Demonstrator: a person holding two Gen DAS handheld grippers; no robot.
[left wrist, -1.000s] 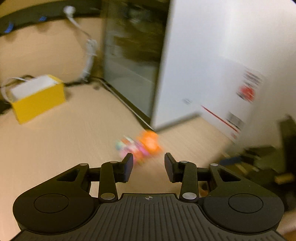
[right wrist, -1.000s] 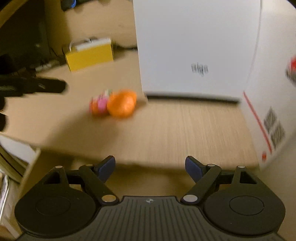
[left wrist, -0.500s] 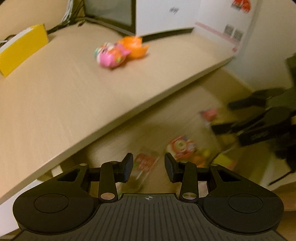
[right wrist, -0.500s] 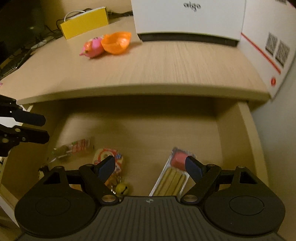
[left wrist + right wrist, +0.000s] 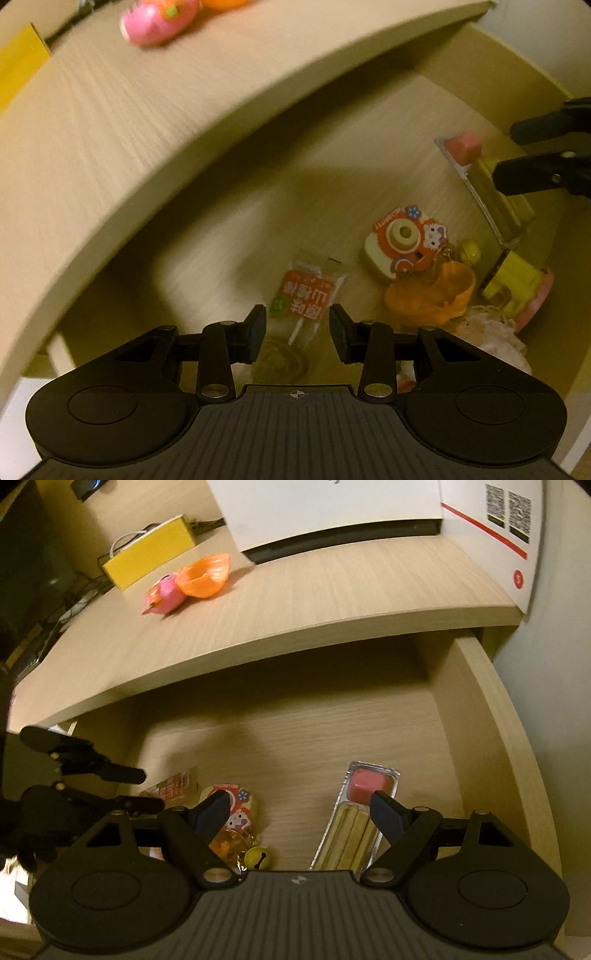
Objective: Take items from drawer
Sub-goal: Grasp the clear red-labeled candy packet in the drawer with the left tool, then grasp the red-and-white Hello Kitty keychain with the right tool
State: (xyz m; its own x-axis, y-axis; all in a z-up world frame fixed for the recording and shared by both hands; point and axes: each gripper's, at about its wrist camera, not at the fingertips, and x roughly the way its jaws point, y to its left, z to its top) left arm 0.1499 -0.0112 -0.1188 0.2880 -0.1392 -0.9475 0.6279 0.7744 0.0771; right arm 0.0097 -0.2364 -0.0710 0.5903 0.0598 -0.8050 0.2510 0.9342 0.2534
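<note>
Left gripper [image 5: 297, 328]: jaws apart, nothing gripped, hanging above the snack packet [image 5: 303, 301], which shows in the gap between the pads
Right gripper [image 5: 301, 812]: jaws wide, empty, over the near part of the drawer [image 5: 491, 716]
Near drawer floor: yellow bell [image 5: 258, 857] and cartoon keychain [image 5: 236, 808] by the left finger; clear stick pack [image 5: 360, 812] with a pink block beside the right finger
Left view, drawer's near right corner: orange half shell [image 5: 432, 295], yellow block [image 5: 511, 278]; the pale thing beside them is too blurred to name
Desk [image 5: 332, 598] above the drawer: pink toy [image 5: 164, 598] touching orange bowl [image 5: 205, 574], mid-desk
Desk's far edge: yellow box [image 5: 147, 555], white carton [image 5: 332, 509]
</note>
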